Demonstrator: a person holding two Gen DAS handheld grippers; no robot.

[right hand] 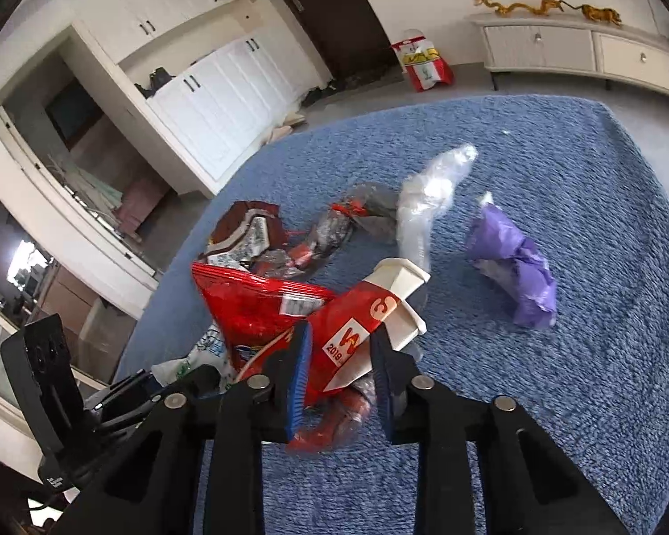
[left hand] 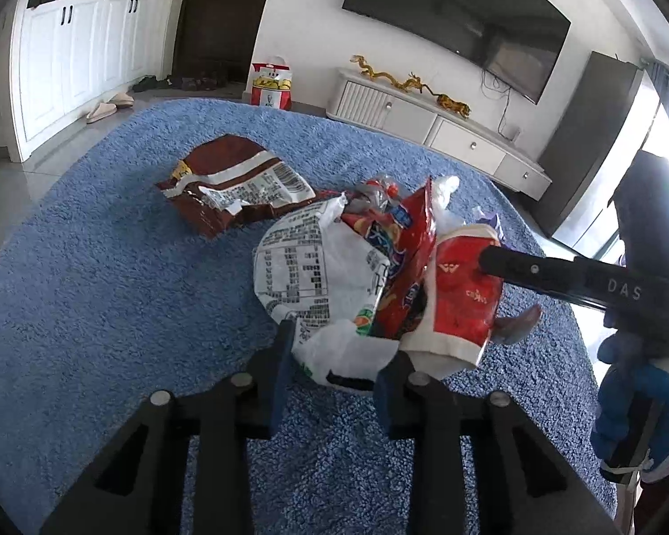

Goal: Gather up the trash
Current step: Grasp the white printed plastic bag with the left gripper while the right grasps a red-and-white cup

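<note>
- The right gripper is closed narrowly on a flattened red and white paper cup, held between its blue-padded fingers above the blue rug.
- The left gripper is seen at a medium opening around the lower edge of a white printed bag; whether the bag is truly pinched cannot be told.
- A red snack bag is pressed against the cup, within the bundle shared by both grippers.
- Further out, a brown wrapper, a clear plastic wrapper and a crumpled purple bag are left lying on the rug, apart from the bundle.
- A slip is judged likely: the cup is gripped near one end, so it could be twisted free by its own tilt.
- The red snack bag appears held only by pressure, so it could be dropped if the grippers are drawn apart.
</note>
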